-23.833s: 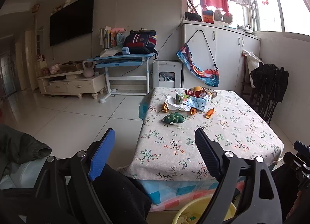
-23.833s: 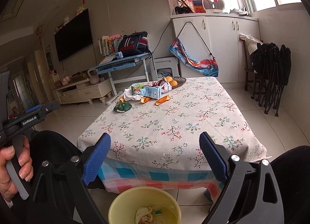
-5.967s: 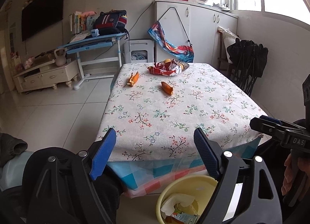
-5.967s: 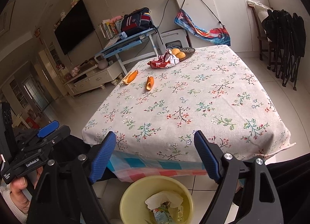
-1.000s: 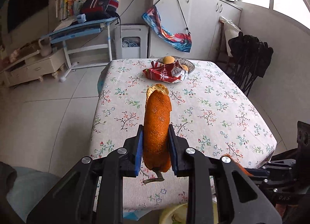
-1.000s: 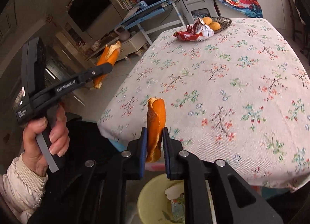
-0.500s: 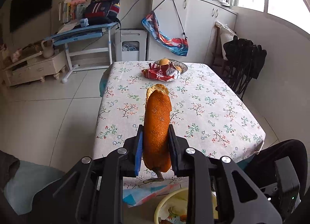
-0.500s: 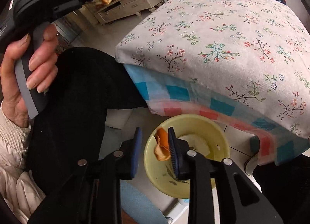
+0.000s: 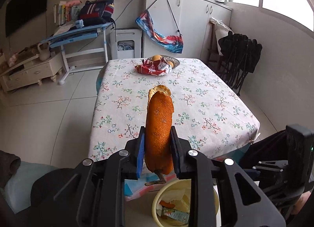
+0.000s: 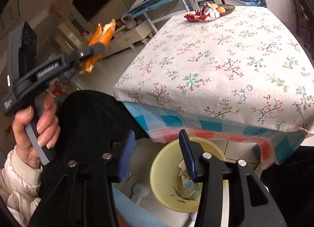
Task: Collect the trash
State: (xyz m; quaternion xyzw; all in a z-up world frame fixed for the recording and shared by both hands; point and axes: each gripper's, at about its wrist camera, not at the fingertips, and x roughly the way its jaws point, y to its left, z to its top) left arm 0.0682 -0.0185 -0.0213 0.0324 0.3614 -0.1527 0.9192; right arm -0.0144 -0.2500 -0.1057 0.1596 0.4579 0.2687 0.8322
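The left gripper (image 9: 158, 149) is clamped on an orange peel (image 9: 159, 128), a long curled strip with a pitted orange outer skin, a pale pith edge at its far tip and a dark stem end hanging below the pads. The peel stands upright between the blue pads, above the near edge of the table (image 9: 215, 105). In the right wrist view the same peel (image 10: 98, 44) appears at 10 o'clock, held in the air off the table's left side, with the person's left hand (image 10: 37, 128) around the grip.

The right gripper (image 10: 156, 154) is empty; its jaws have just been opening and now stand partly apart above the yellow bin (image 10: 164, 180).

The bin sits on the floor at 6 o'clock, just below the table's near edge, partly hidden by the right gripper's finger (image 10: 188, 158). It contains a drink carton (image 10: 189, 185), white paper and another orange peel piece (image 9: 166, 205).

At 12 o'clock on the far end of the floral tablecloth lie a red snack wrapper (image 9: 154, 67) and a fruit basket (image 9: 174, 62) with oranges. Folded black chairs (image 9: 239, 58) stand at 2 o'clock, a blue desk (image 9: 78, 34) at 10 o'clock.
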